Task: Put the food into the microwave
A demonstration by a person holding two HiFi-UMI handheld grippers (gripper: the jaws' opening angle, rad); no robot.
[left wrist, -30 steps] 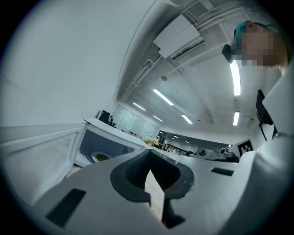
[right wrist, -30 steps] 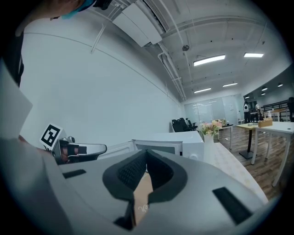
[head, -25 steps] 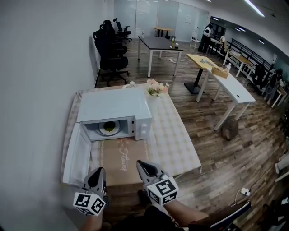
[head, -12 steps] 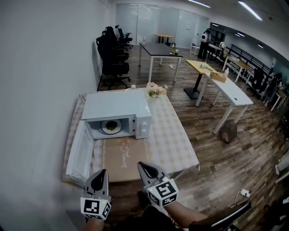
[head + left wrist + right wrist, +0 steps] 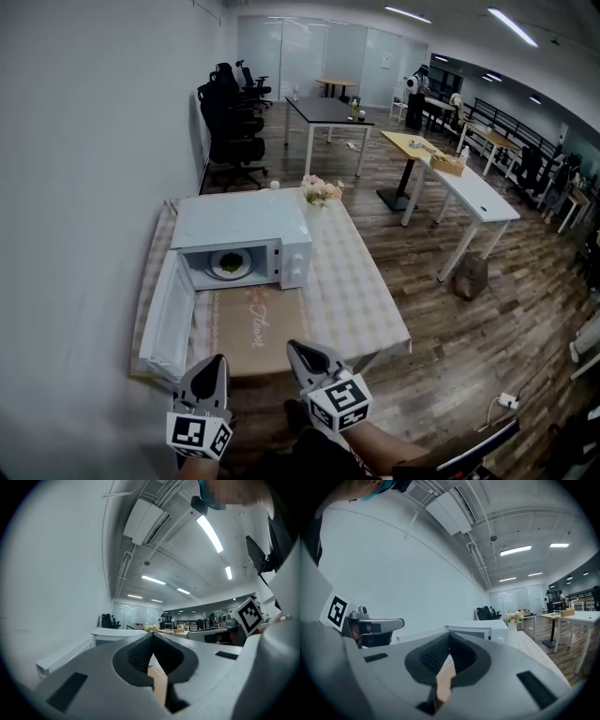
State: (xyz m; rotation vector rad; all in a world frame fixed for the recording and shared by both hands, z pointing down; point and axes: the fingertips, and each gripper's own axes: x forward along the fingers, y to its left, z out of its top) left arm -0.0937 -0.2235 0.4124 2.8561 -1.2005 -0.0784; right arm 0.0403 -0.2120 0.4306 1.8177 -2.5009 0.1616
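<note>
Microwave door (image 5: 167, 314) hangs wide open at left-centre of the head view. Bottom left, the left gripper (image 5: 217, 361) has its fingers (image 5: 133, 658) pressed together, holding nothing. The food (image 5: 230, 264), something greenish on a plate I think, sits inside the microwave (image 5: 242, 223) on the table (image 5: 361, 291). Right gripper (image 5: 292, 347), bottom centre, is closed and empty too.

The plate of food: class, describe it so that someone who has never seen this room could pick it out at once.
Find the cloth-covered table against the wall; a white microwave stands on it, door swung open. The plate lies inside its cavity, white with something green on it: the only thing in there, unlike the flowers behind and the brown mat in front.
</note>
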